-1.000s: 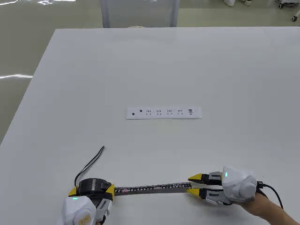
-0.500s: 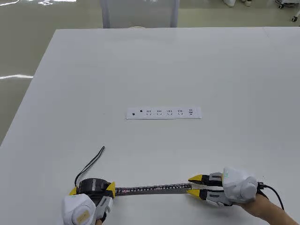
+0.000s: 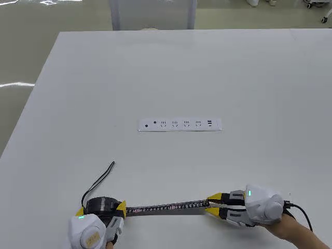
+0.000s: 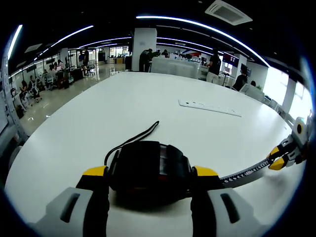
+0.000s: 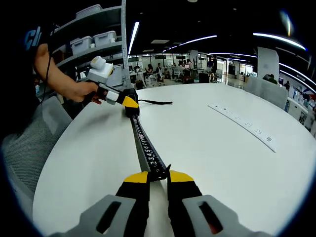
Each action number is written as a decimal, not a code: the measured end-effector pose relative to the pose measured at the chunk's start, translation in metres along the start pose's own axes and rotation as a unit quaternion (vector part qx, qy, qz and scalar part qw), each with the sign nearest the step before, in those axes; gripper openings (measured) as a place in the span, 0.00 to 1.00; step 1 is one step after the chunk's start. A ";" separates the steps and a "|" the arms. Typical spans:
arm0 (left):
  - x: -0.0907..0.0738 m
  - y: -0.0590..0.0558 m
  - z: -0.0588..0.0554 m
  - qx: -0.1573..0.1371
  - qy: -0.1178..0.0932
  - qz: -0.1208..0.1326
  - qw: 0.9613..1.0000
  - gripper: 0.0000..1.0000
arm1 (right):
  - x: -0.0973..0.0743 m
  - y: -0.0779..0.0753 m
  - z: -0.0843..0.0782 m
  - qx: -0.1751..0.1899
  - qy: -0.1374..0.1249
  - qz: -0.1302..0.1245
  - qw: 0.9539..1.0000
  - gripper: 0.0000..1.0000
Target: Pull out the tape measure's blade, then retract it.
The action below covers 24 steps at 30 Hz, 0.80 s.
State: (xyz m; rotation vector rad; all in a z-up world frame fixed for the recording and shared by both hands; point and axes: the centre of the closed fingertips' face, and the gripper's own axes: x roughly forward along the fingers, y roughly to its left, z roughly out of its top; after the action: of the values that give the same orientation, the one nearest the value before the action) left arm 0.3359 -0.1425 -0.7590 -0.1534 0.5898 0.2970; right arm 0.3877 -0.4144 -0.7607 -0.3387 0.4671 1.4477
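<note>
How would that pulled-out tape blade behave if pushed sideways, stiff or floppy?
Probably springy rather than floppy: the blade runs straight between the case and the right gripper. It looks thin, so it would likely bend or kink. Released, it may snap back.

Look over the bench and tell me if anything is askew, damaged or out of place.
Nothing stands out. The blade runs straight and unkinked from the tape measure in the left gripper to the right gripper; the power strip lies flat on the table; the strap trails loose.
</note>
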 end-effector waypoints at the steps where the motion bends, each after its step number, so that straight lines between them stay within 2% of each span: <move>1: 0.000 0.000 0.000 0.000 0.001 -0.001 1.000 0.64 | 0.002 0.000 0.001 0.000 -0.001 0.001 1.000 0.12; 12: 0.000 0.000 0.000 0.001 0.002 -0.006 1.000 0.64 | 0.008 0.001 0.009 0.001 -0.008 0.005 1.000 0.11; 24: -0.001 0.000 0.000 0.002 0.002 -0.009 1.000 0.64 | 0.011 0.000 0.011 0.007 -0.010 0.006 1.000 0.11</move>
State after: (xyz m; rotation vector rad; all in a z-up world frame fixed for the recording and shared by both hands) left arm 0.3356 -0.1431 -0.7583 -0.1554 0.5934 0.2779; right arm 0.3892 -0.3991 -0.7563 -0.3116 0.4639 1.4567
